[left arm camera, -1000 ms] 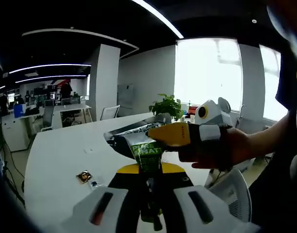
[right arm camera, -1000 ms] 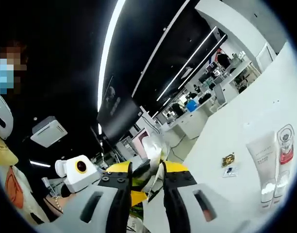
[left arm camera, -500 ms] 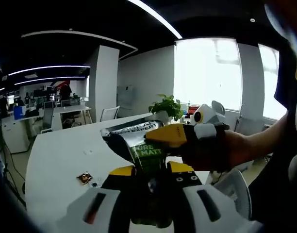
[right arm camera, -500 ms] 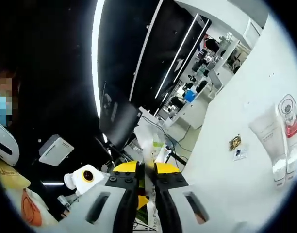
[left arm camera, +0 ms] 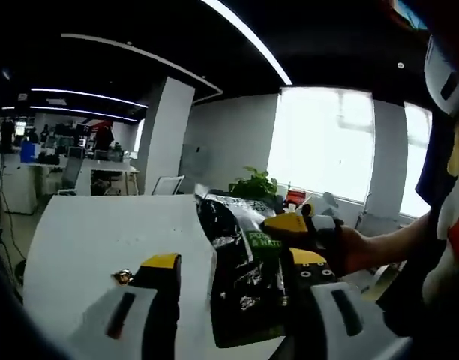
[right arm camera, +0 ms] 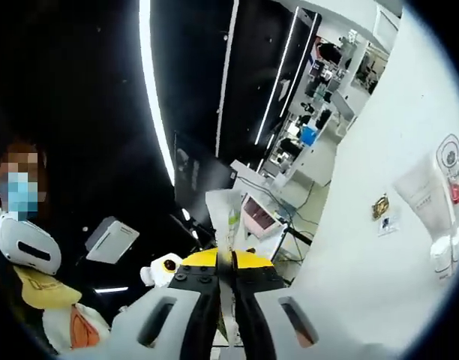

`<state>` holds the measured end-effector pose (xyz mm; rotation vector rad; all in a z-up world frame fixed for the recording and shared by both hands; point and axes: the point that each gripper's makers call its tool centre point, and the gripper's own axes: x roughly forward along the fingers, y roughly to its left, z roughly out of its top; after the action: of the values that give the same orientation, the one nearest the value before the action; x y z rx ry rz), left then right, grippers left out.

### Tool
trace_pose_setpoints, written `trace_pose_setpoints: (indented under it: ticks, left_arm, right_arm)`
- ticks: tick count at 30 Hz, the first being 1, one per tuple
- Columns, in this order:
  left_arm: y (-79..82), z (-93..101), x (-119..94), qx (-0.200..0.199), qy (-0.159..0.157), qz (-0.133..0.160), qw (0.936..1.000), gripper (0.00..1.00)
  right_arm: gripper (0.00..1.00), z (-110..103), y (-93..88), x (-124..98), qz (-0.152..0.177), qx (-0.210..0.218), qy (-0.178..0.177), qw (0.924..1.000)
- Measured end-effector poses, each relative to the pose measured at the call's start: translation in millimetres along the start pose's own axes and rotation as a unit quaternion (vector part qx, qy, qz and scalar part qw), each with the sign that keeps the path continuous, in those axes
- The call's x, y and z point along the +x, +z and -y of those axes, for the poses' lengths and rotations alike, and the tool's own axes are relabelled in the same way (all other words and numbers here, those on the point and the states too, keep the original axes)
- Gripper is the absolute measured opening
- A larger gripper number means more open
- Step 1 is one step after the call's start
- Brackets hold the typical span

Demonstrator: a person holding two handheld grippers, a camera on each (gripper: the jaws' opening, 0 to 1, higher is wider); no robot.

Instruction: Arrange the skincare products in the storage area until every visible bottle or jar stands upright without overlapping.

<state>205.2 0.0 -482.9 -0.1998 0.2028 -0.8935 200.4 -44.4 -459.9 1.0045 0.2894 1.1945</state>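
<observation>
My left hand-held gripper (left arm camera: 233,289) has let go, its jaws now spread around the crinkly black-and-green foil pouch (left arm camera: 241,277). My right hand-held gripper (right arm camera: 226,289) stays clenched on its edge, lifted off the white counter (right arm camera: 364,225), so the handover looks complete.

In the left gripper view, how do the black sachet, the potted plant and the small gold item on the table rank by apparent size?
1. Black sachet, largest, though nearest the camera.
2. Potted plant, far away.
3. Small gold item, smallest.

Black pouch (left arm camera: 244,281) with green label, white table (left arm camera: 102,240), yellow-tipped tools
</observation>
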Motion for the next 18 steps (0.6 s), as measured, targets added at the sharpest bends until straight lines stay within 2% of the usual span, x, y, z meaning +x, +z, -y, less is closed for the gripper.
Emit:
trace_pose_setpoints:
  ticks: [1, 2, 5, 8, 9, 10, 11, 14, 16, 18]
  left_arm:
    - [1.9, 5.6, 0, -0.022, -0.024, 0.004, 0.9995, 0.57]
    - [3.4, 12.4, -1, -0.053, -0.056, 0.004, 0.997, 0.58]
    - [6.4, 30.9, -5, -0.103, -0.132, -0.003, 0.9859, 0.56]
    - [6.3, 42.5, -6, -0.121, -0.165, -0.013, 0.9788, 0.49]
    - [6.6, 40.4, -5, -0.116, -0.158, -0.01, 0.9806, 0.45]
    - [6.8, 45.2, -6, -0.115, -0.169, -0.011, 0.9789, 0.39]
    - [6.7, 45.6, -5, -0.113, -0.166, -0.01, 0.9796, 0.3]
    - [2.2, 42.3, -1, -0.118, -0.149, -0.017, 0.9817, 0.26]
    - [-6.7, 37.4, 0, -0.12, -0.131, -0.034, 0.9835, 0.23]
    - [-11.7, 35.5, 0, -0.131, -0.124, -0.04, 0.9828, 0.15]
  right_arm:
    - [0.05, -2, -0.2, 0, -0.002, -0.001, 0.005, 1.0]
    - [0.05, -13, -0.7, 0, -0.01, 0.01, 0.036, 0.9993]
    - [0.05, -28, -1.2, 1, -0.024, 0.01, 0.071, 0.9971]
    - [0.04, -35, -1.3, 2, -0.036, 0.006, 0.082, 0.996]
    - [0.04, -35, -0.9, 2, -0.038, 0.003, 0.08, 0.9961]
    - [0.04, -34, 0.0, 2, -0.039, -0.001, 0.074, 0.9965]
    - [0.04, -30, 1.7, 2, -0.039, -0.008, 0.061, 0.9973]
    - [0.04, -19, 5.8, -1, -0.043, -0.012, 0.033, 0.9984]
    - [0.04, -7, 5.8, -3, -0.052, -0.023, -0.002, 0.9983]
    - [0.03, 4, 8.7, -6, -0.054, -0.025, -0.038, 0.9975]
